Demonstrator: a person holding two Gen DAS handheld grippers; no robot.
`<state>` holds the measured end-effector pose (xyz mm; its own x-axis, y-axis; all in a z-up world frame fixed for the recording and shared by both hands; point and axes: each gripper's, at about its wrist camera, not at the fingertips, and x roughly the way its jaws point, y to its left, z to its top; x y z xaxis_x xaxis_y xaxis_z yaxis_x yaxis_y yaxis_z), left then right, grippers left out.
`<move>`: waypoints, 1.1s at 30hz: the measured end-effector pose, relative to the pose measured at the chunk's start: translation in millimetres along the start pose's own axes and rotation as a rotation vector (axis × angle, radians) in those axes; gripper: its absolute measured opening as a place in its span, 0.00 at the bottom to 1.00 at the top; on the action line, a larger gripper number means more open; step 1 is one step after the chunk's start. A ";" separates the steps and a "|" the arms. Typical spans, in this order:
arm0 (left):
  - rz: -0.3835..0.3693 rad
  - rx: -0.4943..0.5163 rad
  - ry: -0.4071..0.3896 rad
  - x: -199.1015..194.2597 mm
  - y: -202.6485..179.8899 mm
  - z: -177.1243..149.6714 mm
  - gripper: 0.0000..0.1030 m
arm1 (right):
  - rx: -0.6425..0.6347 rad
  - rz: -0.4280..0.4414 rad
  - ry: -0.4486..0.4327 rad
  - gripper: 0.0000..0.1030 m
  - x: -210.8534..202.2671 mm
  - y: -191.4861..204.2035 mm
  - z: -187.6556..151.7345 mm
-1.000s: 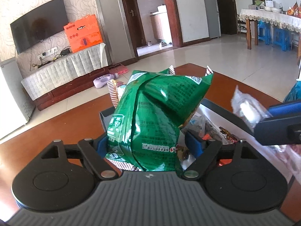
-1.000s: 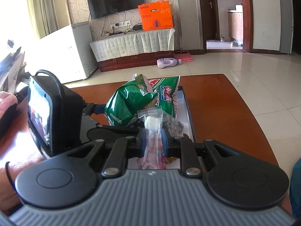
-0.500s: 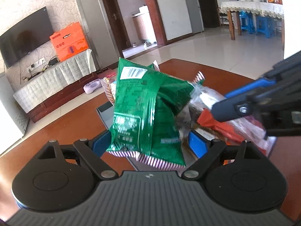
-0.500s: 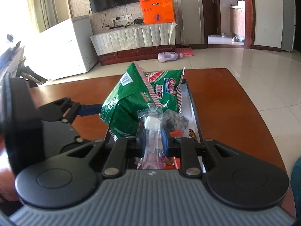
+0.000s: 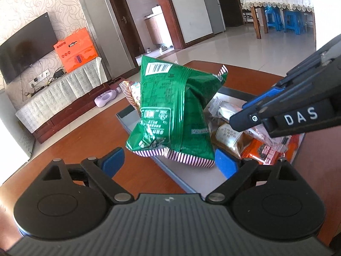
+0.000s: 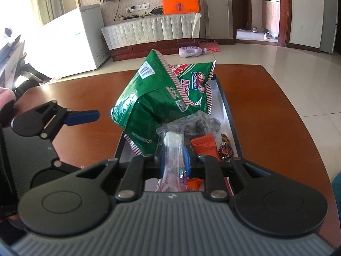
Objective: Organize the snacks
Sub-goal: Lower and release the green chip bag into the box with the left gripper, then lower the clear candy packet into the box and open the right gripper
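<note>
A green snack bag [image 5: 174, 111] stands tilted in the grey tray [image 5: 132, 123] on the brown table; it also shows in the right wrist view [image 6: 162, 102]. My left gripper [image 5: 168, 163] is open, its blue pads on either side of the bag's lower striped edge, just short of it. My right gripper [image 6: 173, 156] is shut on a clear packet with a white sweet [image 6: 172, 147], held over the tray's near end. The right gripper also shows in the left wrist view [image 5: 277, 117], above the other snacks.
Orange packets [image 6: 204, 147], a dark wrapped candy [image 6: 226, 149] and a brown packet [image 5: 228, 136] lie in the tray. The brown table [image 6: 266, 117] extends around it. A TV stand, orange box and white fridge stand beyond on the tiled floor.
My left gripper let go of the green bag, opened and drew back; the bag now rests in the tray. My right gripper moved closer over the tray, still holding the packet.
</note>
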<state>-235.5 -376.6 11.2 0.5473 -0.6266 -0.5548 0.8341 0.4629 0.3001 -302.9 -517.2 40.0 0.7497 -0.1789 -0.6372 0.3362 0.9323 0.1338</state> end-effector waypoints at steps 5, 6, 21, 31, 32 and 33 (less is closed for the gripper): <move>0.008 0.006 0.013 -1.6 -0.4 -8.7 0.92 | 0.009 -0.011 -0.001 0.21 1.8 -1.2 0.2; 0.007 0.004 0.015 -1.9 -0.8 -10.4 0.92 | 0.010 -0.010 0.000 0.21 2.3 -1.2 0.4; 0.035 -0.041 0.033 -4.8 -36.9 -19.3 0.93 | 0.013 -0.023 0.035 0.22 8.5 -2.6 -3.9; 0.040 -0.088 0.044 -7.3 -45.6 -19.6 0.96 | 0.004 -0.022 0.048 0.22 13.8 1.1 -4.8; 0.039 -0.091 0.045 -7.5 -44.9 -20.1 0.96 | 0.005 -0.024 0.047 0.22 13.9 1.2 -4.6; 0.038 -0.093 0.046 -7.4 -44.2 -19.8 0.96 | 0.006 -0.027 0.046 0.23 13.9 1.4 -4.2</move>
<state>-277.9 -380.0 -13.4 0.5731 -0.5791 -0.5799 0.8016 0.5433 0.2496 -294.4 -517.0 28.2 0.7132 -0.1888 -0.6751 0.3592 0.9254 0.1207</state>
